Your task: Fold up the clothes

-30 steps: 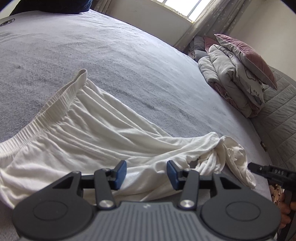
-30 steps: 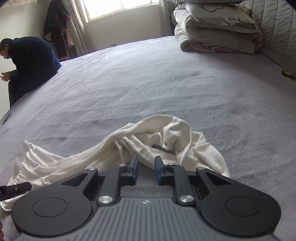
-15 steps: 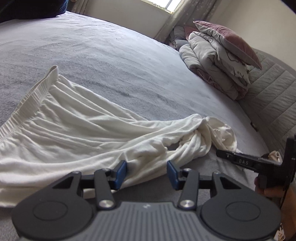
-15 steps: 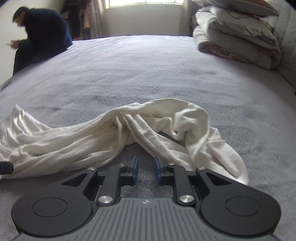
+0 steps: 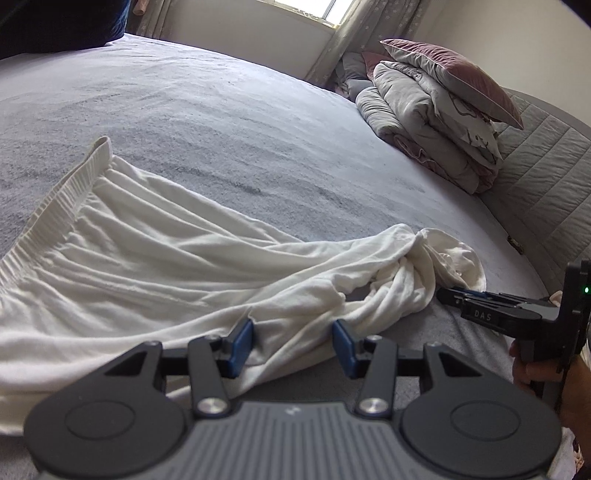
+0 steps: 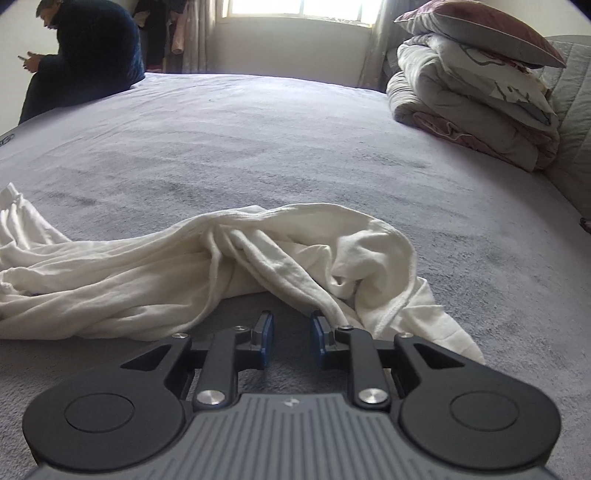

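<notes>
A white garment [image 5: 155, 266] with an elastic waistband [image 5: 62, 195] lies crumpled on the grey bed [image 5: 240, 129]. Its far end is twisted into a bunch [image 5: 417, 273]. My left gripper [image 5: 293, 341] is open, its blue pads on either side of the garment's near edge. My right gripper [image 6: 288, 338] is open with a narrow gap, just short of the bunched end [image 6: 295, 254], with bare bed cover between the pads. It also shows in the left wrist view [image 5: 448, 295], right of the bunch.
Folded quilts and a pillow [image 5: 439, 122] are stacked by the quilted headboard [image 5: 546, 192]. A person in dark clothes [image 6: 85, 55] sits at the bed's far left edge. A window [image 6: 299, 11] is behind the bed.
Both grippers have come lower and closer to the garment. The left pads now straddle its near edge. The right gripper's jaws have opened a little wider.
</notes>
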